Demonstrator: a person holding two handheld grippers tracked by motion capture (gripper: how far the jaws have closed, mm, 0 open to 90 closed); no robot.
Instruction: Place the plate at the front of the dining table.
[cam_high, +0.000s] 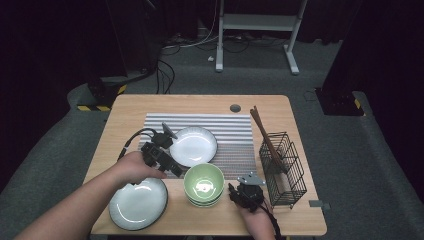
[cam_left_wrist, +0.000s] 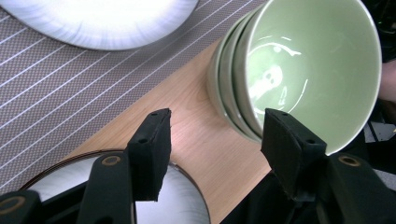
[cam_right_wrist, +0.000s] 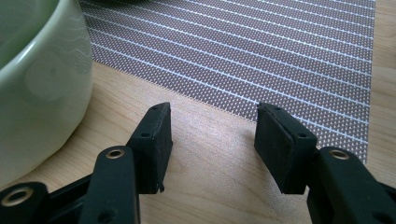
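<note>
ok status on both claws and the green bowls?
Left claw open, beside the green bowls, empty. Right claw open over bare table, bowls on its other side. Bowls stacked, untouched. White plate close by left claw.

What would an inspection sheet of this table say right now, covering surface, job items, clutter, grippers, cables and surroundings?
Surface: wooden table with a striped mat across its middle.
Job's things: stack of green bowls on bare wood by the mat's near edge; white plate on the mat; second plate at the near left.
Clutter: wire rack at the right, chopsticks leaning in it.
Grippers: left gripper open, hovering beside the bowls; right gripper open over bare wood, bowls to its left.
Cables: black cable trails from the left gripper; more on the floor beyond.
Surroundings: dark room, grey carpet, white desk frame behind.
</note>
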